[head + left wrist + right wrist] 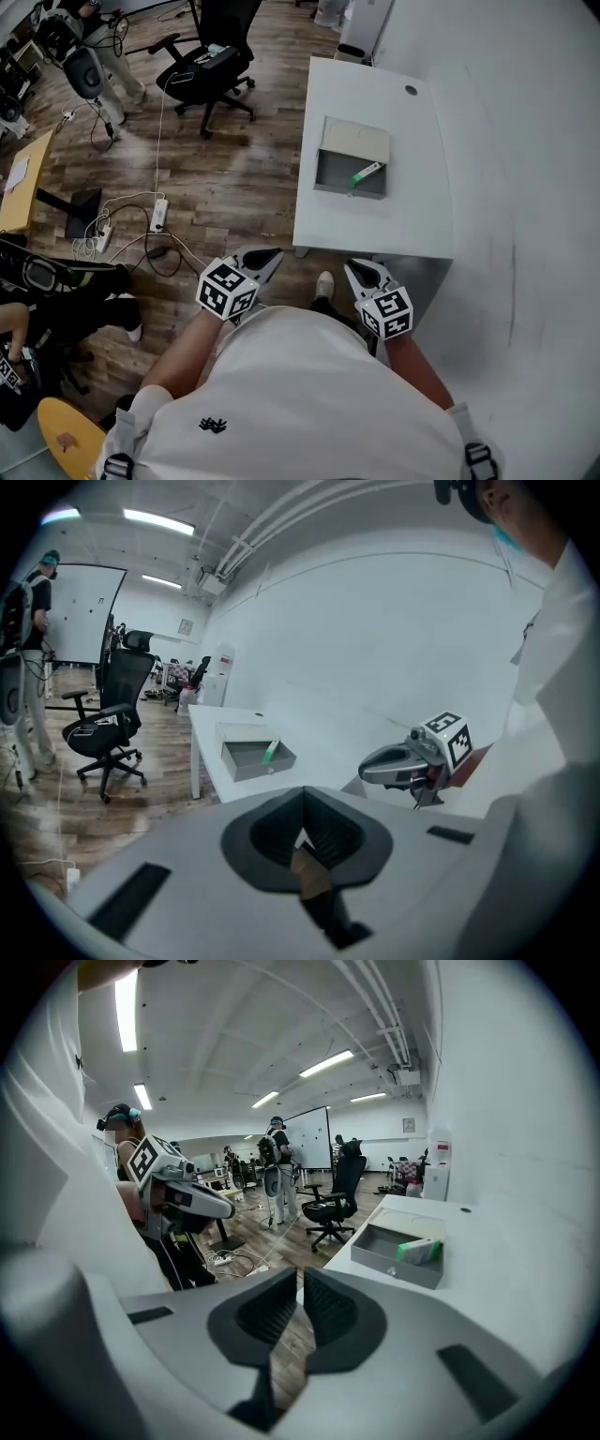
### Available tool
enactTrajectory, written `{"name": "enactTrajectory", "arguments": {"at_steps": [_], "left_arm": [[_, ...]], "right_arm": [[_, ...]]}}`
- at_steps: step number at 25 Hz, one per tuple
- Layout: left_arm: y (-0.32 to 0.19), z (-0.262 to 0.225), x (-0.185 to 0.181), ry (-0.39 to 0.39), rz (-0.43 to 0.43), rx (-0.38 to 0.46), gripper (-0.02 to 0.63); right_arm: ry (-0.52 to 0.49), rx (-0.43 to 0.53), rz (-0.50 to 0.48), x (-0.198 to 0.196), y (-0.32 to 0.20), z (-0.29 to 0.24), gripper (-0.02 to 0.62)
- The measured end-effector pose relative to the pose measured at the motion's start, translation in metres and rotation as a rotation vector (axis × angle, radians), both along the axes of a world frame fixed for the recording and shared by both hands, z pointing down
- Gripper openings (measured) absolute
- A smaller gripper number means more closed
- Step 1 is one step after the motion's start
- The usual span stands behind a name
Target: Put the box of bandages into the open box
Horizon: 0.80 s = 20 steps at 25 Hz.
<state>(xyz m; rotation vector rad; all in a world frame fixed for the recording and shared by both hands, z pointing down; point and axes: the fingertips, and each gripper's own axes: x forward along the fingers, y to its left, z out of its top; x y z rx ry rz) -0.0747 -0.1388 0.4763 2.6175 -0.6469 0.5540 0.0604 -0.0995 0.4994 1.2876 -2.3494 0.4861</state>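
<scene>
A white and green box of bandages (367, 174) lies tilted inside the open grey box (328, 186), against its right side, on the white table (375, 230). The grey box's pale lid (356, 141) is folded back behind it. Both grippers hang off the table, close to the person's body. My left gripper (265, 257) is shut and empty; its jaws meet in the left gripper view (304, 832). My right gripper (356, 270) holds nothing, with only a thin slit between its jaws (299, 1302). The bandage box (419, 1251) and the grey box (246, 764) show far ahead of both.
A black office chair (211, 66) stands on the wood floor left of the table. Cables and a power strip (157, 214) lie on the floor. A yellow table (23, 183) sits at far left, with people standing beyond it. A white wall runs along the right.
</scene>
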Motion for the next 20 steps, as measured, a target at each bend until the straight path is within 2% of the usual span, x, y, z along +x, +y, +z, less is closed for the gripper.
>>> {"name": "enactTrajectory", "arguments": {"at_steps": [8,20], "left_arm": [[0.03,0.006,-0.024,0.003,0.014,0.013,0.006],[0.042,0.004,-0.026,0.02,0.035,0.007,0.006]], "right_arm": [[0.001,0.01,0.024,-0.02,0.034,0.01,0.02],[0.022,0.013,0.046,-0.023,0.047,0.003,0.011]]}}
